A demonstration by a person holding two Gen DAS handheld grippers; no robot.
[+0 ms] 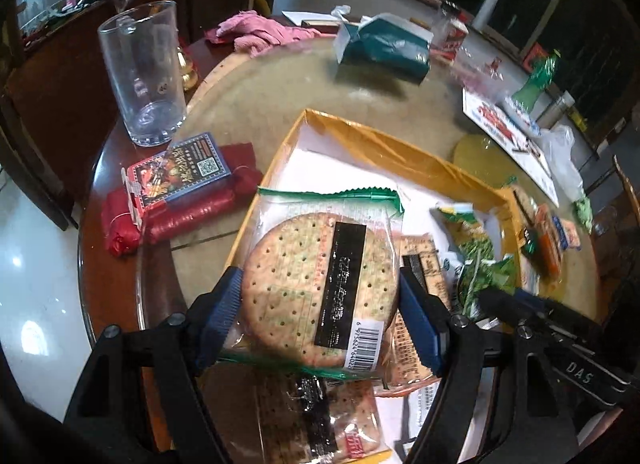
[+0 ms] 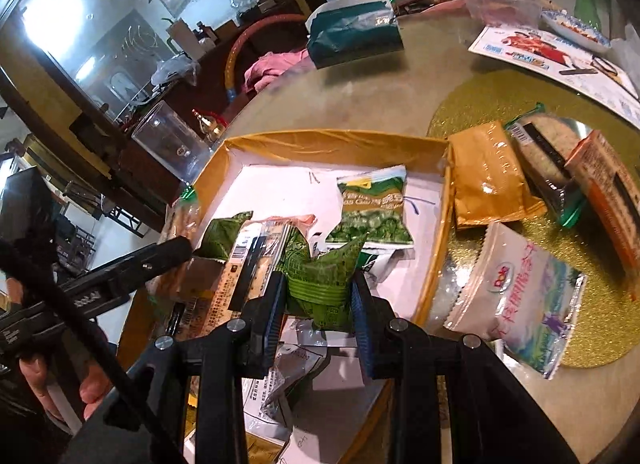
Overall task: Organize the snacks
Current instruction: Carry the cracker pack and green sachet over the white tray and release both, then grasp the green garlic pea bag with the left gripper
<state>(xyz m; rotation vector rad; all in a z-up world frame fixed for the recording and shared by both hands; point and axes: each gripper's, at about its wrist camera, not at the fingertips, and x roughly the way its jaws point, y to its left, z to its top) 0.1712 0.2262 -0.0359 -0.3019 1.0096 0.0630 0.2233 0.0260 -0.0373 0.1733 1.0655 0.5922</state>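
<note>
The left gripper [image 1: 320, 304] is clamped on a clear packet with a round cracker [image 1: 316, 288] inside, its pads pressing both sides, and holds it over the near part of the yellow box [image 1: 384, 144]. The right gripper [image 2: 316, 300] is closed on a small green snack packet [image 2: 320, 284], also above the box. Other packets already lie inside; one seems to be green peas [image 2: 372, 204], though the print is blurred. A white pouch [image 2: 528, 296] lies outside on the gold mat [image 2: 480, 100].
</note>
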